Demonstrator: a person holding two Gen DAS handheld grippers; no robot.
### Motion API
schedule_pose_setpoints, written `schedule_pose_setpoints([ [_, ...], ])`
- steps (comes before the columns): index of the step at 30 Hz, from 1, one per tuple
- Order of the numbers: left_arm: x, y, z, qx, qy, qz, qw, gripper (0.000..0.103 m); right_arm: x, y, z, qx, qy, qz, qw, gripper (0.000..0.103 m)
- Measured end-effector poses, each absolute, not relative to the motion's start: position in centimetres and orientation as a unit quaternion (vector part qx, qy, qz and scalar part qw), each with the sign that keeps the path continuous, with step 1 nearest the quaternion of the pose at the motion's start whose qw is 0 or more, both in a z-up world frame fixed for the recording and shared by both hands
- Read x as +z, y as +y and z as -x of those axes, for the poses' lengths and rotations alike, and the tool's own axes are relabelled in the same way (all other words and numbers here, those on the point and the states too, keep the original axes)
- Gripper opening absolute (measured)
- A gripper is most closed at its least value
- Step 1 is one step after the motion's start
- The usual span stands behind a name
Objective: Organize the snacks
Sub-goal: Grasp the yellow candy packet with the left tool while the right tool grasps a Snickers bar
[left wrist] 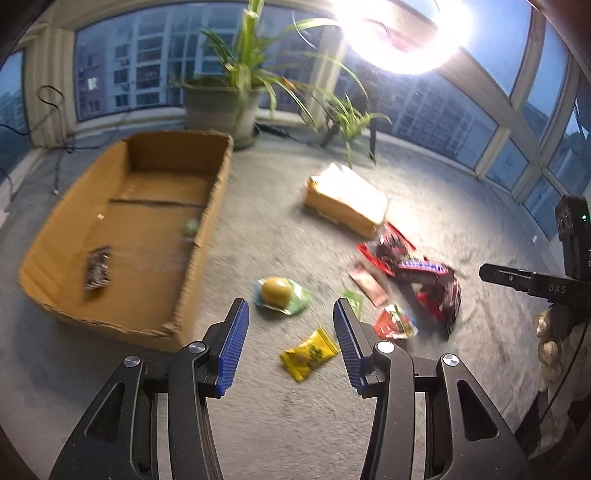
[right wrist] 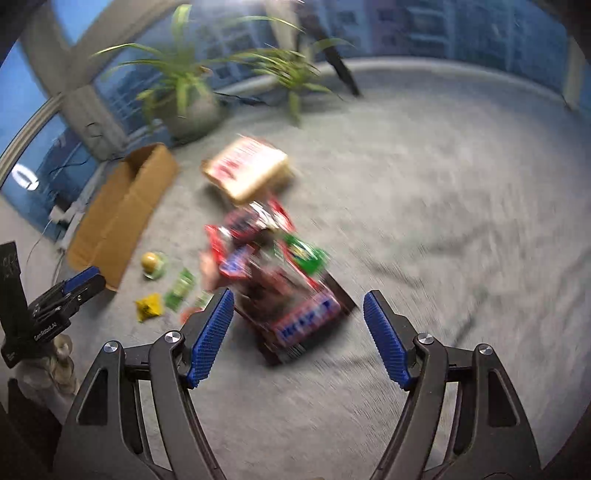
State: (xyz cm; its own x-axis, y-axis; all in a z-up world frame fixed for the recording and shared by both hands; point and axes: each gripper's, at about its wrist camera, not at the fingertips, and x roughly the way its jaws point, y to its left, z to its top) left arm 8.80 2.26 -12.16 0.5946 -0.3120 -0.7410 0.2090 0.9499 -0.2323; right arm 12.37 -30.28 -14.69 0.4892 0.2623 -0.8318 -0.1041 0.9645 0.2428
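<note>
Loose snacks lie on grey carpet: a yellow round sweet on a green wrapper (left wrist: pixel 280 295), a yellow packet (left wrist: pixel 308 354), a tan bag (left wrist: pixel 347 199) and a heap of red and dark packets (left wrist: pixel 417 273). My left gripper (left wrist: pixel 290 302) hovers open over the yellow packet and the round sweet, with nothing between its pads. My right gripper (right wrist: pixel 299 293) is open and wide above the red heap (right wrist: pixel 291 295), gripping nothing. The open cardboard box (left wrist: pixel 207 221) holds a dark packet (left wrist: pixel 98 267) and a small green item (left wrist: pixel 192 227).
Potted plants (left wrist: pixel 229 99) stand by the curved window wall behind the box. Cables (left wrist: pixel 55 147) trail along the floor left of the box. A bright lamp (left wrist: pixel 402 29) glares overhead. Open carpet (right wrist: pixel 461 184) stretches to the right of the snacks. Both views are motion-blurred.
</note>
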Motion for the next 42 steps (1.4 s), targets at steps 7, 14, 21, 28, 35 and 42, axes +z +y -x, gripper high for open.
schedule_pose_setpoints([
  [7,-14.4,1.0,-9.2,-0.161,0.448,0.037,0.879,0.046,-16.9,-30.7,-11.6,0.101,0.516,-0.083,0.846,0.075],
  [14,-15.5,1.0,-9.7,-0.171,0.461,0.033,0.87,0.046,-18.3,-30.9,-12.8,0.092,0.541,-0.147,0.823,0.064],
  [21,-16.3,0.9,-10.4,-0.188,0.472,0.045,0.86,0.046,-19.3,-30.2,-13.8,0.088,0.554,-0.152,0.814,0.06],
  [28,-16.9,0.1,-10.0,-0.214,0.485,0.024,0.848,0.039,-19.4,-29.2,-14.6,0.083,0.555,-0.109,0.82,0.057],
  [35,-17.2,-1.0,-8.7,-0.22,0.485,-0.011,0.846,0.035,-19.3,-28.5,-14.4,0.082,0.557,-0.072,0.823,0.055],
  [42,-17.4,-1.9,-8.1,-0.193,0.474,-0.052,0.857,0.027,-19.4,-28.5,-13.7,0.079,0.559,-0.027,0.825,0.055],
])
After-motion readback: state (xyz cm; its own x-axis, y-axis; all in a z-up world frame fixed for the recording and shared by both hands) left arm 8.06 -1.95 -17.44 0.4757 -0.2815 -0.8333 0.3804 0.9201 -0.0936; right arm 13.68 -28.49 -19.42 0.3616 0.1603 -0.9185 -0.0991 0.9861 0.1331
